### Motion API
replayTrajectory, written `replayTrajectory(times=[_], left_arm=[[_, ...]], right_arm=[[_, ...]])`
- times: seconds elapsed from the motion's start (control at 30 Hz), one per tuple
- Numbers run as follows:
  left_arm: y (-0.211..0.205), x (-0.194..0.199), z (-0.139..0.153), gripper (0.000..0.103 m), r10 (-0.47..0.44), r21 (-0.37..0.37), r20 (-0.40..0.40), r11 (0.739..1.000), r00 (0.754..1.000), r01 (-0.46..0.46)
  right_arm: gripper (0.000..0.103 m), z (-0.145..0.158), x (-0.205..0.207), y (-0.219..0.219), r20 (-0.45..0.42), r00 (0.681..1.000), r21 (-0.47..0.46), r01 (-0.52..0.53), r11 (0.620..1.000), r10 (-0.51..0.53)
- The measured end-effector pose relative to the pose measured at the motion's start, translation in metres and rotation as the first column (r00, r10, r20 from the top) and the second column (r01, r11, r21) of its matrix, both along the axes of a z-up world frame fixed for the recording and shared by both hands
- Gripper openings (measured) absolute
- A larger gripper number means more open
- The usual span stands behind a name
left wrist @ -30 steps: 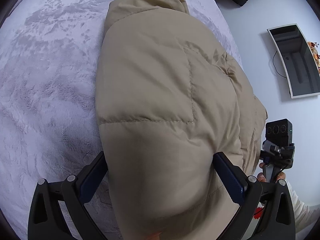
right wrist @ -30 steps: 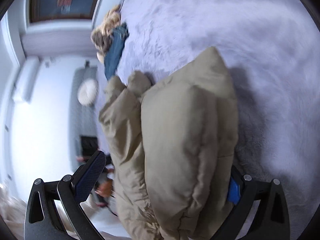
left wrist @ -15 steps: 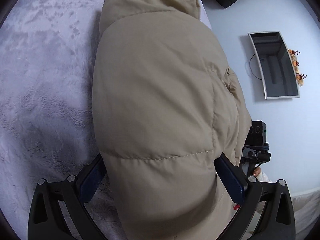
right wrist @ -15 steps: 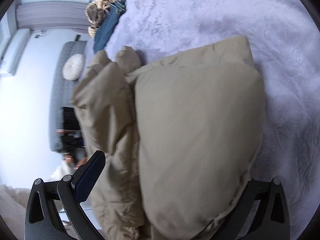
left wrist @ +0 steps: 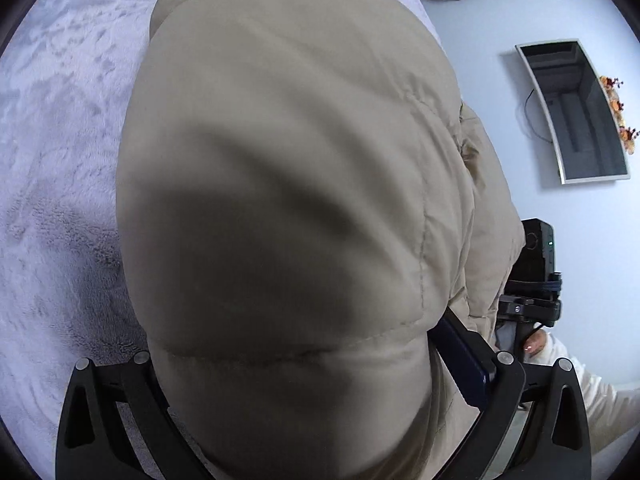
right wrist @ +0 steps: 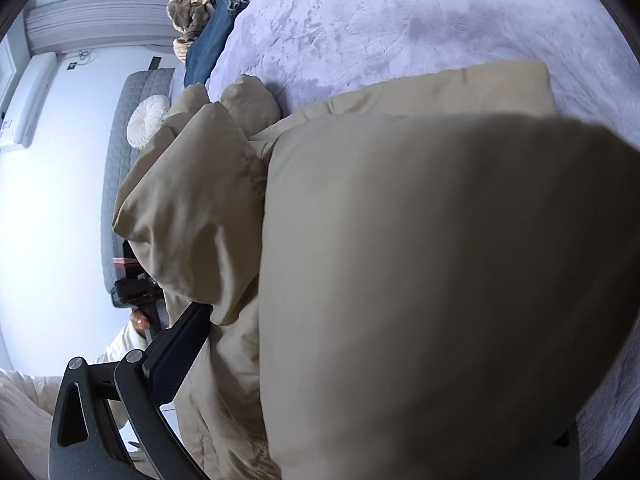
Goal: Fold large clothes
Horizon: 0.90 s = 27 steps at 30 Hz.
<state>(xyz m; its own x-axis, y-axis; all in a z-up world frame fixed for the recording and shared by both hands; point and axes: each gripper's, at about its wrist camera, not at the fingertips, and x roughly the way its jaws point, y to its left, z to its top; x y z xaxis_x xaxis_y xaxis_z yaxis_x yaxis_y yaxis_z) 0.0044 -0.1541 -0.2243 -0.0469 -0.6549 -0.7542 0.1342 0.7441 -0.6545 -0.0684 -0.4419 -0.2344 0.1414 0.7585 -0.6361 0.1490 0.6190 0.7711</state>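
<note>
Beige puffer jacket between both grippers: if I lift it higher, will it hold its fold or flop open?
The jacket bulges in puffy quilted panels, so it is probably light but springy and may puff open. Loose folds hang beside the right gripper, so free parts will likely droop. Its smooth shell may slip between the fingers.

1 beige puffer jacket (left wrist: 280, 200) lies on 1 lilac plush bed (left wrist: 60, 160). 2 tools: the left tool (left wrist: 304, 364) and the right tool (right wrist: 360, 360). 1 pair of jeans (right wrist: 212, 36), 1 round white cushion (right wrist: 146, 120), 1 wall mirror (left wrist: 576, 112).
</note>
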Motion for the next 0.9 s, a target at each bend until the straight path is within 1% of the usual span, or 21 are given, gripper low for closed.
replayTrajectory(times=[0.1, 0.13, 0.2, 0.27, 0.3, 0.33, 0.37, 0.43, 0.5, 0.6, 0.77, 0.8, 0.9], left_arm=[[-0.015, -0.003, 0.018, 0.103, -0.005, 0.114, 0.063, 0.993, 0.998, -0.002], [-0.019, -0.005, 0.023, 0.103, -0.009, 0.138, 0.08, 0.99, 0.997, -0.002], [-0.027, -0.007, 0.031, 0.1, -0.012, 0.182, 0.108, 0.983, 0.994, -0.008], [-0.033, -0.01, 0.04, 0.093, -0.011, 0.215, 0.125, 0.976, 0.992, -0.017], [-0.037, -0.011, 0.045, 0.091, -0.013, 0.231, 0.137, 0.973, 0.991, -0.019], [-0.041, -0.012, 0.048, 0.088, -0.016, 0.24, 0.144, 0.971, 0.989, -0.019], [-0.044, -0.013, 0.052, 0.086, -0.019, 0.25, 0.152, 0.968, 0.988, -0.019], [-0.051, -0.013, 0.061, 0.084, -0.024, 0.265, 0.165, 0.964, 0.986, -0.021], [-0.046, -0.012, 0.07, 0.084, -0.025, 0.269, 0.175, 0.963, 0.984, -0.023], [-0.045, -0.015, 0.084, 0.084, -0.01, 0.267, 0.194, 0.963, 0.981, -0.043], [-0.03, -0.022, 0.099, 0.084, 0.02, 0.252, 0.223, 0.965, 0.975, -0.077], [-0.017, -0.027, 0.101, 0.084, 0.024, 0.25, 0.229, 0.965, 0.973, -0.083], [0.002, -0.026, 0.111, 0.084, 0.042, 0.239, 0.248, 0.966, 0.968, -0.103]], right_arm=[[0.103, 0.003, 0.001, 0.004, -0.023, 1.0, -0.031, 0.012, 0.999, -0.012], [0.103, 0.002, 0.002, 0.004, -0.037, 0.999, -0.035, 0.024, 0.999, -0.025], [0.103, 0.003, 0.001, 0.004, -0.064, 0.996, -0.042, 0.052, 0.998, -0.054], [0.098, 0.005, 0.0, 0.006, -0.077, 0.995, -0.052, 0.059, 0.997, -0.063], [0.088, 0.007, 0.0, 0.006, -0.08, 0.995, -0.047, 0.061, 0.997, -0.065], [0.074, 0.01, -0.002, 0.005, -0.078, 0.995, -0.037, 0.066, 0.997, -0.068], [0.069, 0.013, -0.003, 0.005, -0.073, 0.995, -0.028, 0.071, 0.997, -0.072], [0.047, 0.022, -0.005, 0.004, -0.055, 0.995, -0.008, 0.077, 0.997, -0.077], [0.042, 0.031, -0.005, 0.007, -0.038, 0.996, 0.011, 0.077, 0.997, -0.076], [0.04, 0.043, -0.004, 0.011, -0.018, 0.997, 0.03, 0.071, 0.997, -0.071], [0.04, 0.065, 0.002, 0.023, 0.017, 0.998, 0.059, 0.055, 0.997, -0.056], [0.04, 0.069, 0.004, 0.026, 0.023, 0.998, 0.06, 0.052, 0.997, -0.053], [0.04, 0.079, 0.012, 0.04, 0.04, 0.998, 0.058, 0.044, 0.997, -0.047]])
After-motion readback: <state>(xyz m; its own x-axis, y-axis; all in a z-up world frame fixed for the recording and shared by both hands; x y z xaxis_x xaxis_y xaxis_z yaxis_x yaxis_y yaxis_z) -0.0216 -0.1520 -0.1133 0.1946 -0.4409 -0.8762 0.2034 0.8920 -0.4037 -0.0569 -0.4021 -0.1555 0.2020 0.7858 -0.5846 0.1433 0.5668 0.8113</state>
